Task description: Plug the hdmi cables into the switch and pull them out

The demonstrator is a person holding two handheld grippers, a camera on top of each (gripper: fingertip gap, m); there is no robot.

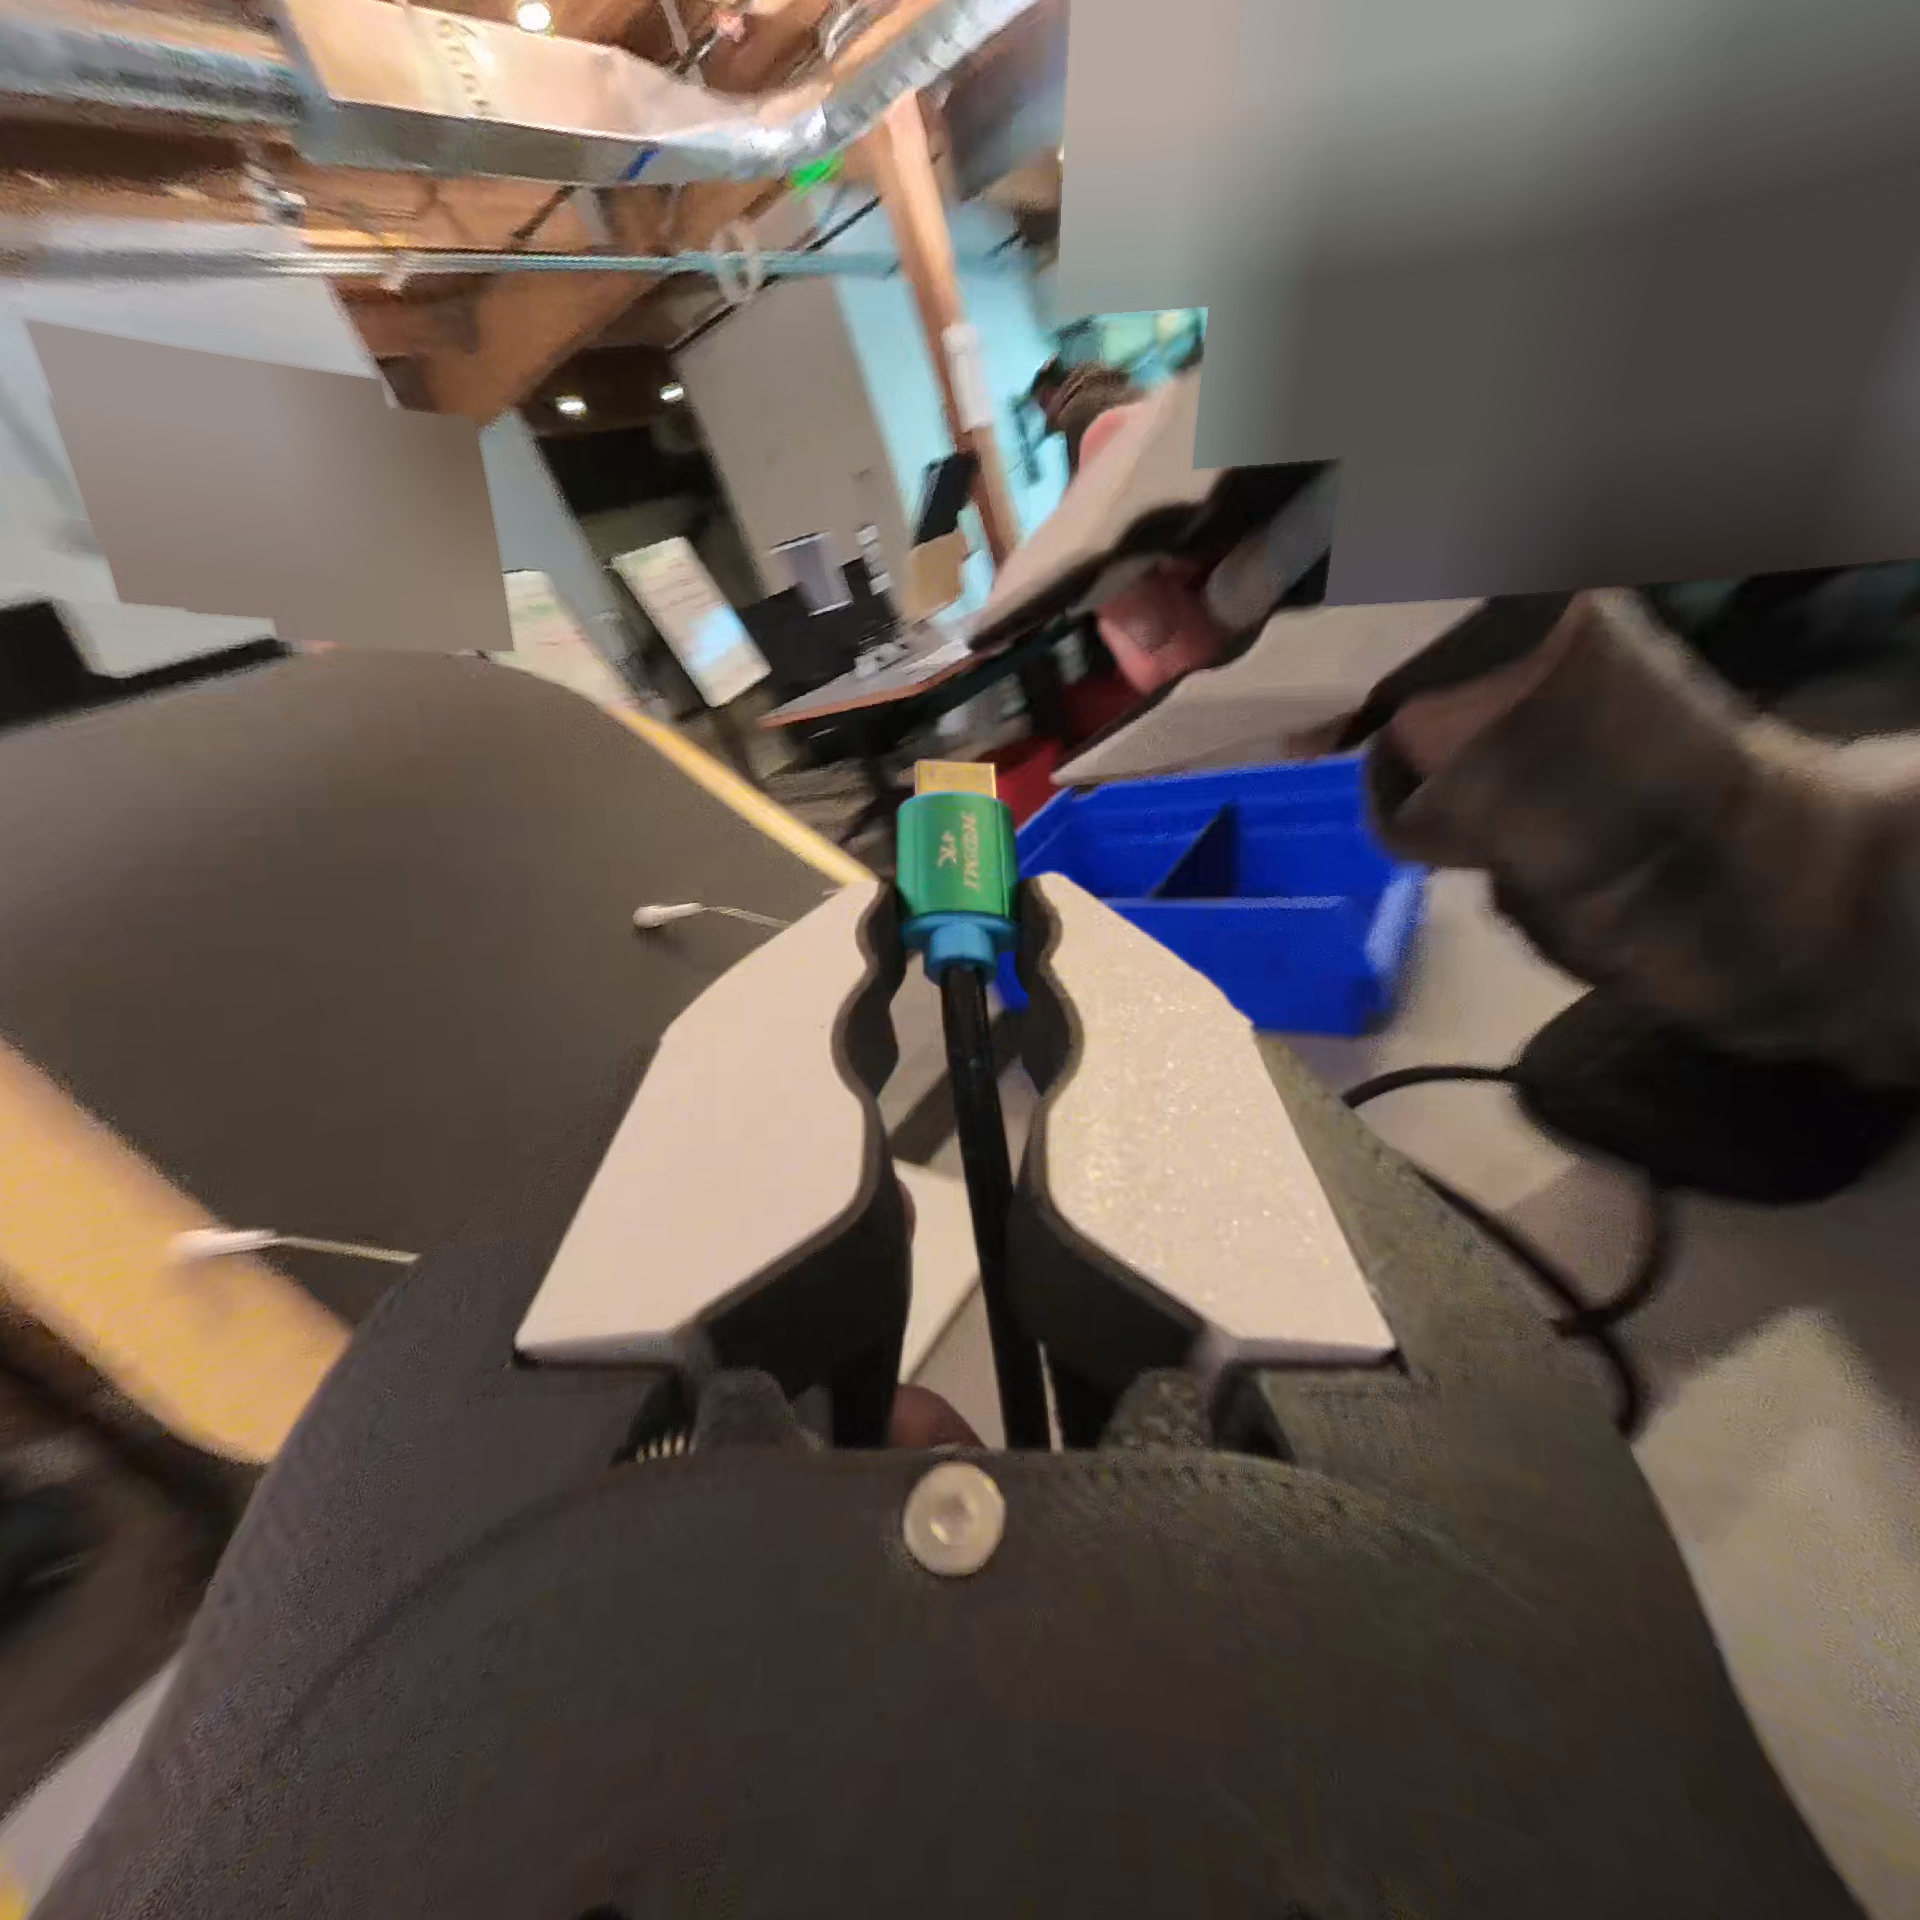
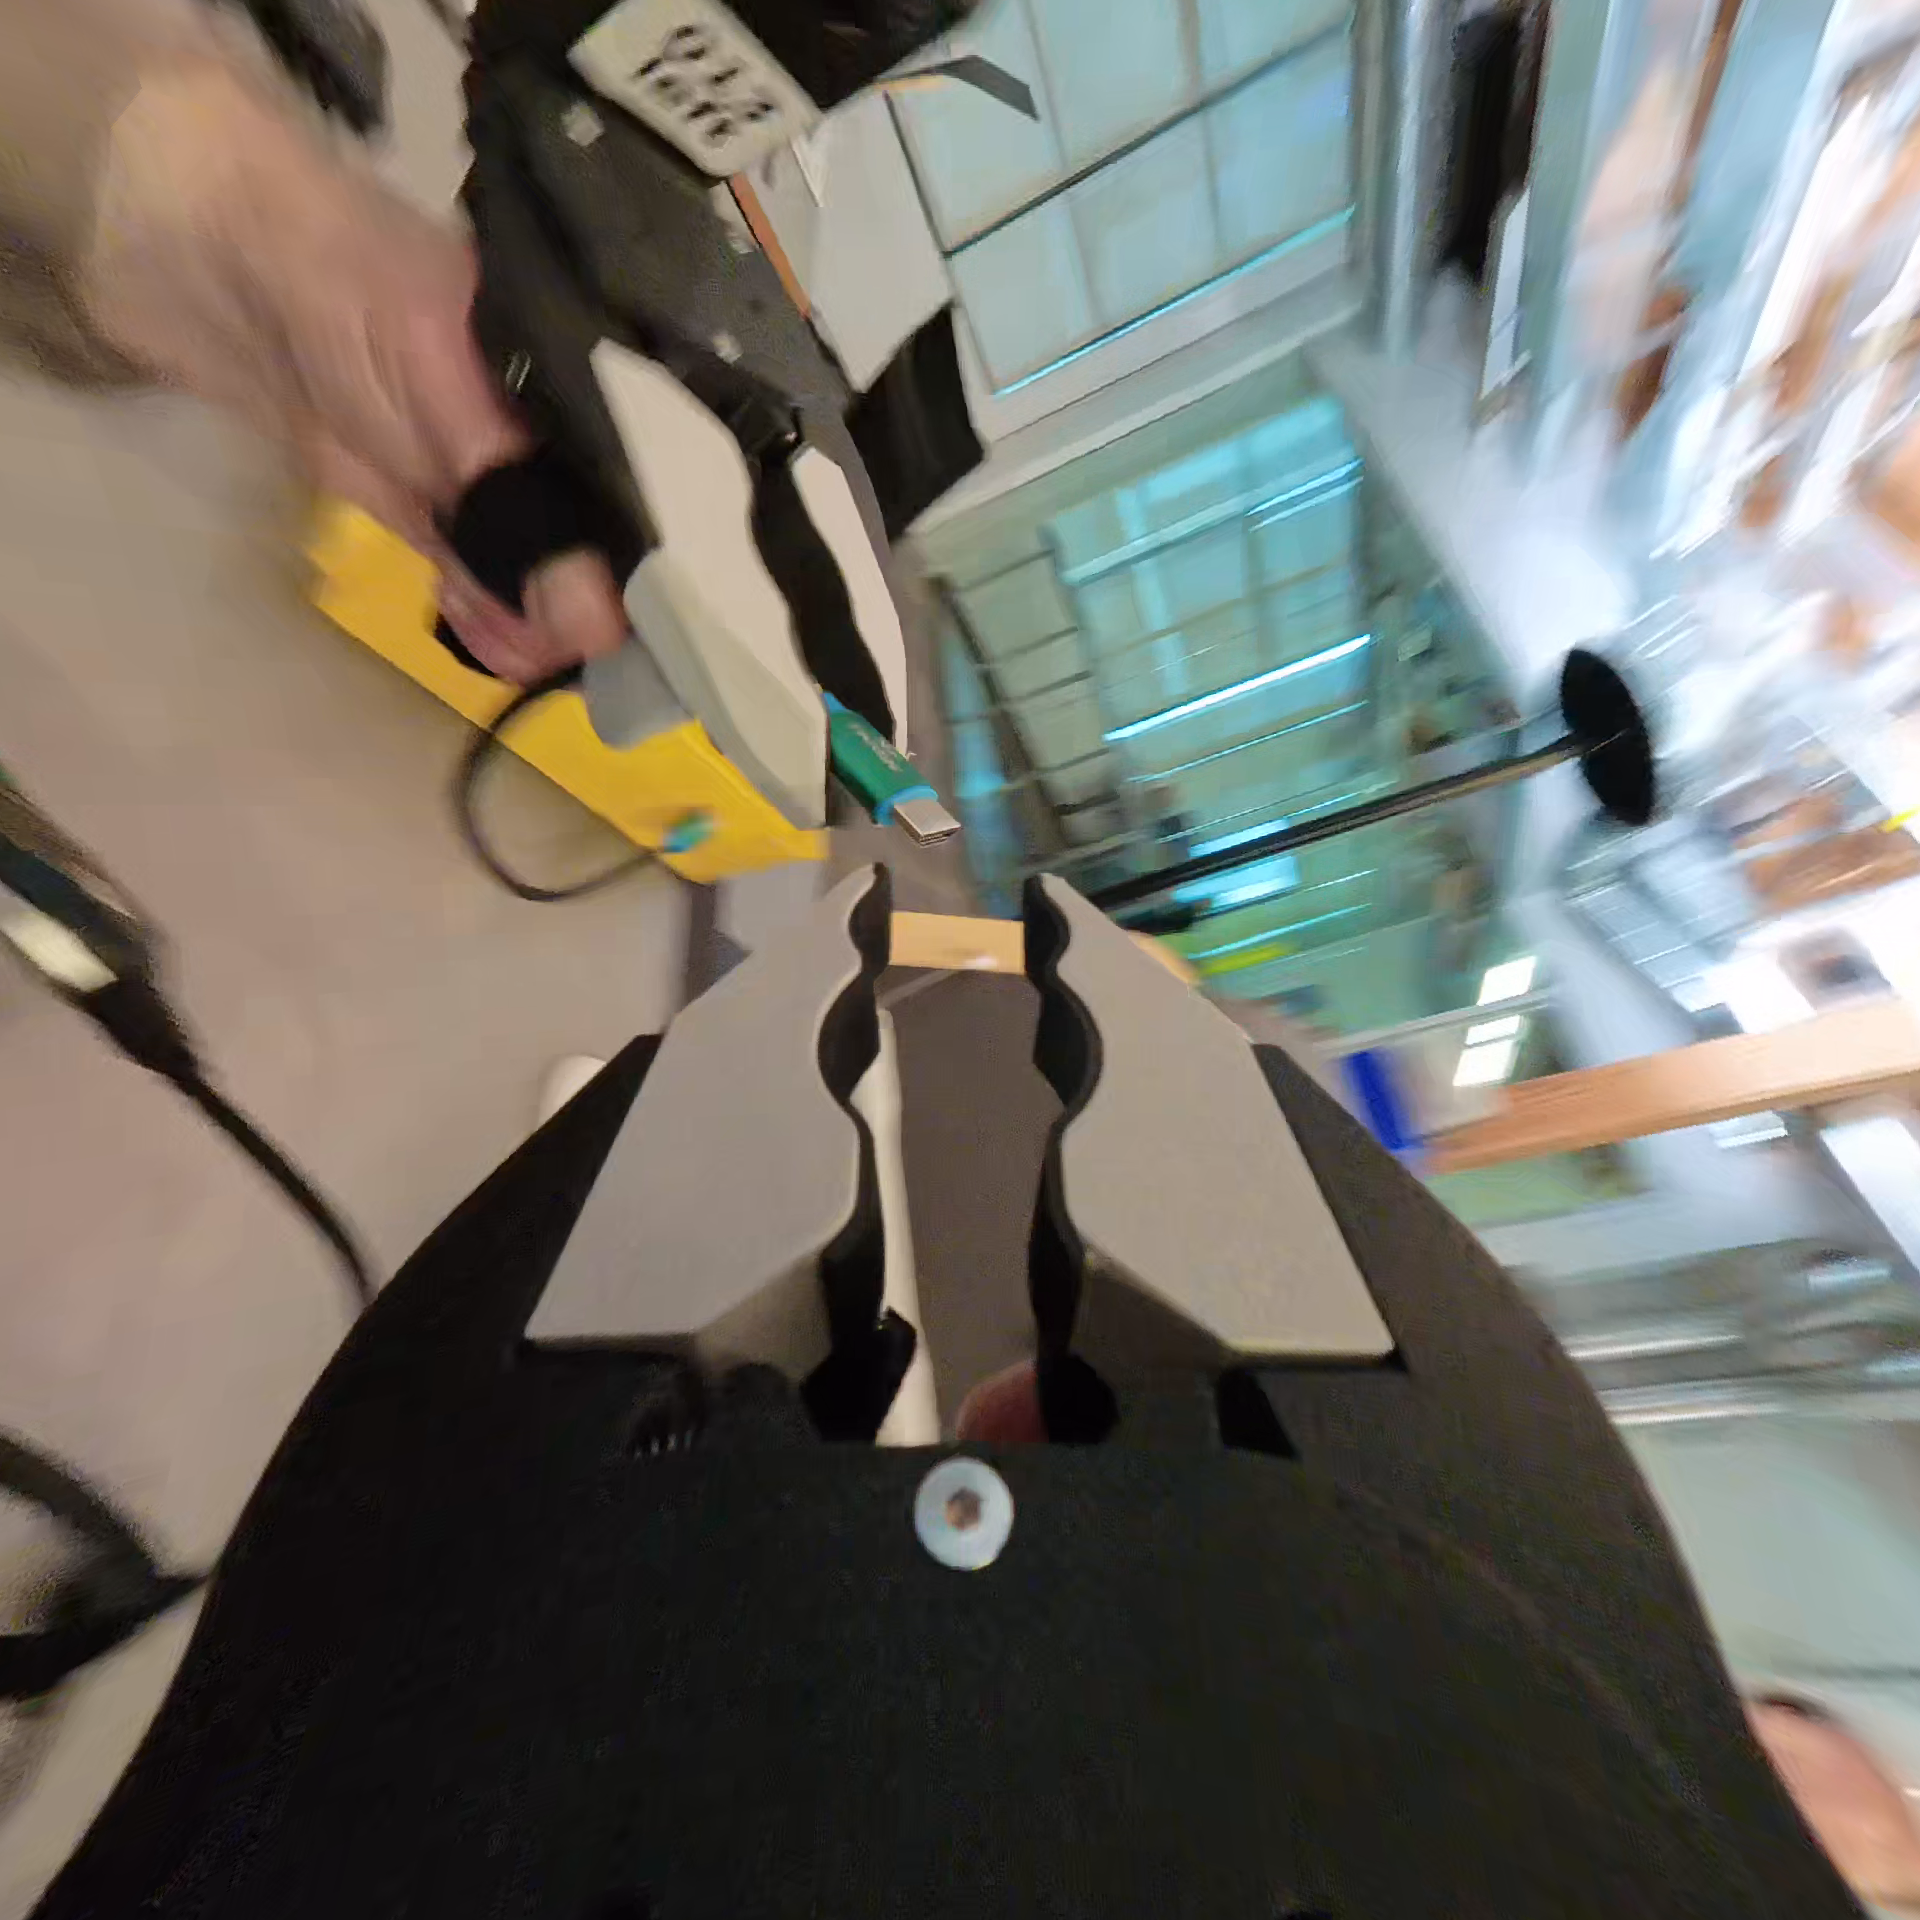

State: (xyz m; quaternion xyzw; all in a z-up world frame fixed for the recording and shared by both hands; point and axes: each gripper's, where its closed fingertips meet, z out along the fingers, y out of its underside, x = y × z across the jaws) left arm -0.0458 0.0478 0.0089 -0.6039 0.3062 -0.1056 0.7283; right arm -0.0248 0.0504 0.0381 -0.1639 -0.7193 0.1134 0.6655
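My left gripper (image 1: 956,914) is shut on a green HDMI plug (image 1: 954,847), whose gold tip points forward past the fingertips. Its black cable (image 1: 987,1195) runs back between the fingers. The right wrist view shows the same left gripper (image 2: 821,769) farther off, held by a hand (image 2: 488,582), with the green plug (image 2: 883,769) sticking out. My right gripper (image 2: 958,899) is partly open with nothing between its fingers. It is held in the air below that plug and shows blurred in the left wrist view (image 1: 1558,831). I cannot see the switch.
A blue divided bin (image 1: 1247,914) stands just behind the plug on the grey table. A dark mat (image 1: 364,883) with a wooden edge lies to the left. A yellow bin (image 2: 582,727) lies beside a looped black cable (image 2: 499,831) with a small teal plug end (image 2: 686,831). Both views are motion-blurred.
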